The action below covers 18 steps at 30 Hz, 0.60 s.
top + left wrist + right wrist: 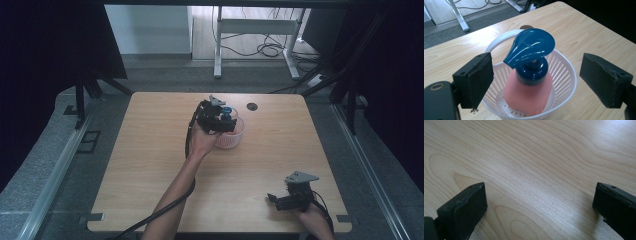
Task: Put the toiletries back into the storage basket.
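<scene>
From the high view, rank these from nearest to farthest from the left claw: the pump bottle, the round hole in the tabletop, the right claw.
1. Pump bottle: pink with a blue pump head, standing in the white basket, right at the open left claw.
2. Round hole in the tabletop: just beyond the basket, towards the far edge.
3. Right claw: open, near the table's front right corner.

The tabletop (150, 165) is light wood with a plain grain, its corners rounded and a small dark round hole (252, 106) near the far edge. A white slatted basket (236, 136) stands on it toward the far middle, just beside that hole. A pink bottle (527, 93) with a blue pump top stands upright inside the basket.
</scene>
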Available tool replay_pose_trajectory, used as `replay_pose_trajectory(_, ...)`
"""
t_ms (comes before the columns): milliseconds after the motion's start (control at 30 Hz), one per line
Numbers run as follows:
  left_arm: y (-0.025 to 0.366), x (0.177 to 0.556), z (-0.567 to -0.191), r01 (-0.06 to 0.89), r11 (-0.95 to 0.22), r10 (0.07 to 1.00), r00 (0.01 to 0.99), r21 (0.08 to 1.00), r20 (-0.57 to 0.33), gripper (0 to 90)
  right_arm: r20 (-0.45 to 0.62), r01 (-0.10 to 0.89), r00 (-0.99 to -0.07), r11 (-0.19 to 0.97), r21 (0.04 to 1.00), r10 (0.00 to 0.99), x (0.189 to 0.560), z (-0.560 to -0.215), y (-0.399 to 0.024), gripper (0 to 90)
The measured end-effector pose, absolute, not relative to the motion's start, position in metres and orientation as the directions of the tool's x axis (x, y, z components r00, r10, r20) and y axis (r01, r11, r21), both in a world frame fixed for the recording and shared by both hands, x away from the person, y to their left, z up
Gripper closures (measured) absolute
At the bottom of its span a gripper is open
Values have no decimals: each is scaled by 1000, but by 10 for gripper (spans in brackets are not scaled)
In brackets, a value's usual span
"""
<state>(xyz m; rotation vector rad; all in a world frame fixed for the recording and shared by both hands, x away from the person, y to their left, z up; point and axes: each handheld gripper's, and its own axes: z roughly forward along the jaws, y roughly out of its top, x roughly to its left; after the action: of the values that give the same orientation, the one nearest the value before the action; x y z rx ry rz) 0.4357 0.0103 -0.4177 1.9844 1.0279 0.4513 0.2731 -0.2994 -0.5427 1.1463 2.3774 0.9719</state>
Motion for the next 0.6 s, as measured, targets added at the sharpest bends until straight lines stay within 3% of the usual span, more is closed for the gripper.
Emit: replay_pose_trajectory(600, 14, 424, -417, 473, -349, 792, 611, 809, -16, 119, 2, 559, -623, 444, 700, 782, 273, -543, -299, 0)
